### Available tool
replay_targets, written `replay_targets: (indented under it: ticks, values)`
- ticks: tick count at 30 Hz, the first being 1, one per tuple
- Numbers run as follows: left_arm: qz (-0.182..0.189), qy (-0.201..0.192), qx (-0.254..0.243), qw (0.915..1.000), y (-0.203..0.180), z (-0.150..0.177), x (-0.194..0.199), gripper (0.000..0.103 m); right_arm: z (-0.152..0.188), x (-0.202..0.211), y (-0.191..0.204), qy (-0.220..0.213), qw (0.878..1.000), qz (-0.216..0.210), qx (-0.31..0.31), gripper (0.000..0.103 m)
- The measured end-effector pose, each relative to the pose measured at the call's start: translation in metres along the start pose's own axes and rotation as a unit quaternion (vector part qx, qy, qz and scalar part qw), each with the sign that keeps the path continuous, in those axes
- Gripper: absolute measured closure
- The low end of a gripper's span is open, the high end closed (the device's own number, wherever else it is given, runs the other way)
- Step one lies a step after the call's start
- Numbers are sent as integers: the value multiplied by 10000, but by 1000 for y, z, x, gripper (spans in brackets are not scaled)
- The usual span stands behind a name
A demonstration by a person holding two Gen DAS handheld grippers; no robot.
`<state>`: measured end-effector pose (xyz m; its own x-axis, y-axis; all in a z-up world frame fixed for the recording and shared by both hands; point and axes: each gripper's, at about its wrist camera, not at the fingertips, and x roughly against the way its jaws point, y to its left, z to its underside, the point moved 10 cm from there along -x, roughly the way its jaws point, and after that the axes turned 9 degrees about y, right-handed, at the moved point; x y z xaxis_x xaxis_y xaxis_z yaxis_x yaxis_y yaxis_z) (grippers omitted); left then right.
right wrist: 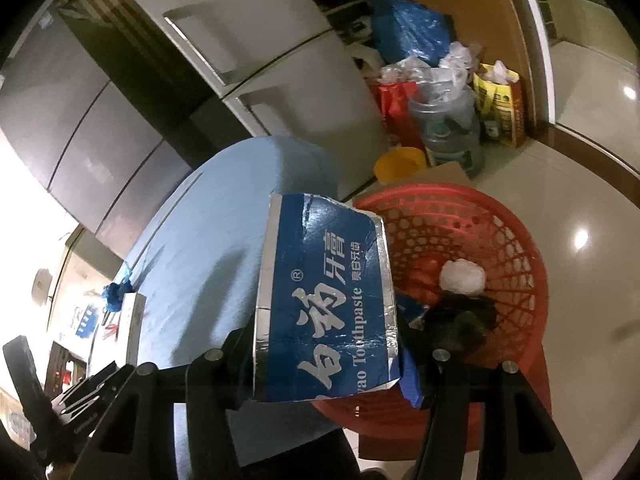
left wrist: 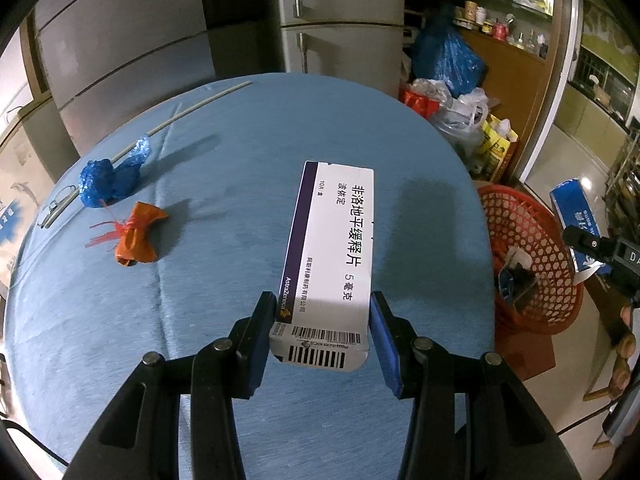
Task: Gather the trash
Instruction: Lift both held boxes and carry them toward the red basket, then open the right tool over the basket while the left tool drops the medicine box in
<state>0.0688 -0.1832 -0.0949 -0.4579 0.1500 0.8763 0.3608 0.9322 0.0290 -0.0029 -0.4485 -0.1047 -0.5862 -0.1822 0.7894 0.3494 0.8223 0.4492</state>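
My left gripper [left wrist: 323, 304] is shut on a white medicine box [left wrist: 332, 240], its blue pads [left wrist: 256, 344] pressing the barcode end above the blue table [left wrist: 224, 152]. On the table's left lie an orange wrapper [left wrist: 136, 240] and a crumpled blue wrapper [left wrist: 108, 180]. My right gripper [right wrist: 324, 340] is shut on a blue toothpaste box [right wrist: 324, 280], held at the table's edge beside the red basket [right wrist: 500, 216]. A white crumpled ball [right wrist: 462, 278] and dark scraps lie in the basket. The basket [left wrist: 556, 264] also shows right of the table in the left wrist view.
A thin stick [left wrist: 192, 112] and a metal clip [left wrist: 56, 208] lie at the table's far left. Refrigerators [left wrist: 340, 16] stand behind. Bags [right wrist: 412, 28], a water jug [right wrist: 452, 136] and a yellow bucket [right wrist: 400, 164] crowd the floor beyond the basket.
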Motion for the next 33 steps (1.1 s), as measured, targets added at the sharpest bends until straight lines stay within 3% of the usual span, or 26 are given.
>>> replay_targets:
  ticks: [33]
  values:
    - [150, 84, -302, 9994, -30, -6, -11, 55, -7, 5, -37, -156, 9990, 190, -376, 44]
